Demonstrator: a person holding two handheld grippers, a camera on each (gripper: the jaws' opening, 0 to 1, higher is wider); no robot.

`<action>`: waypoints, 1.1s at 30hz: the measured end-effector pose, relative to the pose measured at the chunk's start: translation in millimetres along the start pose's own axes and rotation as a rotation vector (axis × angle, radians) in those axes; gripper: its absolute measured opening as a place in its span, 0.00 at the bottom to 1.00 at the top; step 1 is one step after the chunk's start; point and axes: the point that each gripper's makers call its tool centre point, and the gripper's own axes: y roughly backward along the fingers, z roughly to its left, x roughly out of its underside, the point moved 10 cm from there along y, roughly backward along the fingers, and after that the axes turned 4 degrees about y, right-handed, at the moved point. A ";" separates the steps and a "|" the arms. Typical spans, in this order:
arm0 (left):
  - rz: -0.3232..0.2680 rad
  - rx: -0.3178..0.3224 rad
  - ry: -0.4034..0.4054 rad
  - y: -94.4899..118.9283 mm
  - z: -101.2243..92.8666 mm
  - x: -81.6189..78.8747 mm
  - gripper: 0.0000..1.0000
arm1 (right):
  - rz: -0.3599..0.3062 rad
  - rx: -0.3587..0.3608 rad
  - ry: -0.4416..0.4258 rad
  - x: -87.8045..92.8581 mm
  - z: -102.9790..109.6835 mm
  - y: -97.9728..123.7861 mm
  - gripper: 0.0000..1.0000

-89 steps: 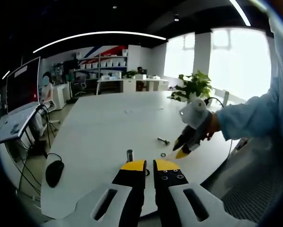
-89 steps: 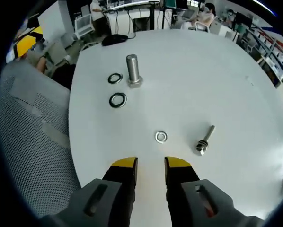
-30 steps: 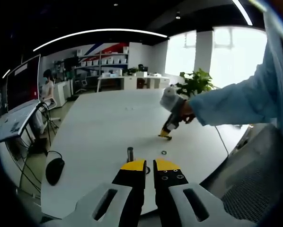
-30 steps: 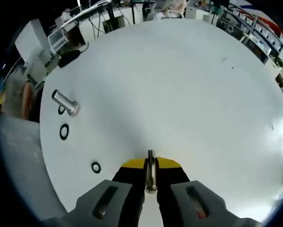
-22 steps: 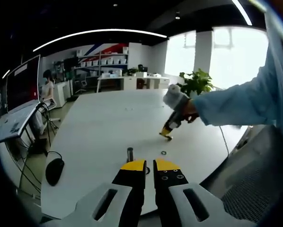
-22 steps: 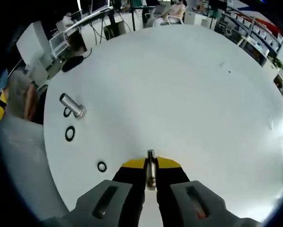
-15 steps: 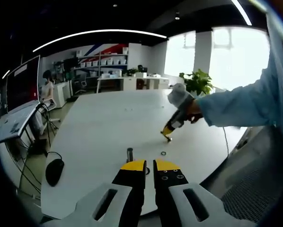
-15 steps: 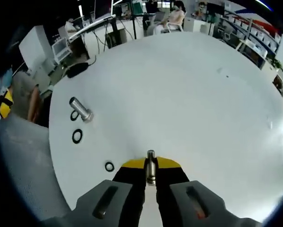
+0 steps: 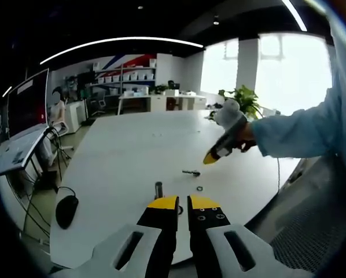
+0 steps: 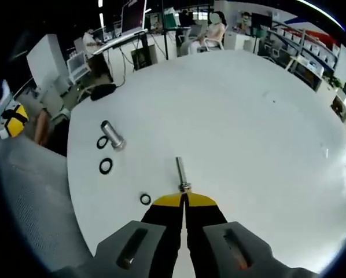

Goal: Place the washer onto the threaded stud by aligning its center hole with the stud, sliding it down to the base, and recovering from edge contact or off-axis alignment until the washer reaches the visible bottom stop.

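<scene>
A thick threaded stud (image 9: 158,189) (image 10: 113,135) stands head-down on the white table (image 9: 132,150), just beyond my left gripper (image 9: 182,202), whose jaws stand together with nothing in them. Three dark washers lie flat: one (image 10: 102,142) against the stud's base, one (image 10: 106,166) a little nearer, and a smaller one (image 10: 145,198) (image 9: 199,188) closest to my right gripper (image 10: 184,198) (image 9: 210,157). That gripper is shut and holds nothing. It hangs above the table, held by a hand in a light blue sleeve (image 9: 300,133).
A thin bolt (image 10: 180,171) (image 9: 191,172) lies flat on the table just ahead of the right gripper's tips. A black mouse (image 9: 66,210) sits by the table's left edge. A mesh chair (image 10: 40,202) is beside the near edge. Desks, monitors and seated people are beyond.
The right gripper held the thin bolt in its jaws; it has let it go, the bolt now lies on the table, and the gripper has lifted away. The left gripper stayed put.
</scene>
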 end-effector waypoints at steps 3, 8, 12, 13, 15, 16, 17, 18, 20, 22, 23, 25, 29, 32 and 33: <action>0.000 0.000 0.000 0.3 -0.2 0.3 0.04 | 0.007 -0.003 0.014 0.4 4.1 -6.5 0.02; 0.001 -0.001 0.002 0.1 0.2 0.2 0.04 | 0.015 -0.012 0.084 -13.0 7.0 -20.2 0.03; 0.000 -0.004 0.006 -0.1 0.7 -0.1 0.04 | 0.032 -0.041 0.134 -29.8 7.5 -38.0 0.10; 0.000 -0.004 0.007 -0.1 0.8 0.0 0.04 | 0.040 -0.044 0.137 -32.6 7.1 -42.1 0.11; -0.001 -0.005 0.009 -0.1 1.0 -0.2 0.04 | 0.054 -0.043 0.154 -38.1 6.8 -50.1 0.11; -0.003 -0.006 0.011 -0.2 1.2 -0.5 0.04 | 0.063 -0.046 0.173 -39.4 6.5 -52.2 0.11; -0.003 -0.006 0.012 -0.2 1.3 -0.5 0.04 | 0.073 -0.055 0.179 -42.1 7.0 -57.6 0.11; -0.002 -0.006 0.013 -0.3 1.5 -0.5 0.04 | 0.081 -0.065 0.184 -42.9 7.3 -60.0 0.11; -0.001 -0.006 0.013 -0.4 1.4 -0.3 0.04 | 0.095 -0.057 0.212 -45.8 6.6 -64.3 0.11; -0.002 -0.006 0.015 -0.4 1.5 -0.3 0.04 | 0.104 -0.062 0.223 -49.3 6.1 -68.5 0.11; -0.006 -0.006 0.016 -0.4 1.6 -0.4 0.04 | 0.109 -0.072 0.220 -51.3 6.3 -70.9 0.11; -0.004 -0.005 0.017 -0.7 1.9 -0.1 0.04 | 0.119 -0.080 0.232 -53.9 6.8 -74.0 0.11; -0.002 -0.002 0.017 -1.1 2.2 0.2 0.03 | 0.140 -0.084 0.251 -57.5 6.3 -78.1 0.11; -0.002 -0.003 0.018 -1.3 2.3 0.4 0.03 | 0.166 -0.089 0.262 -55.7 4.4 -80.9 0.11; -0.002 -0.004 0.017 -1.2 2.2 0.4 0.03 | 0.170 -0.091 0.261 -55.3 4.2 -81.7 0.12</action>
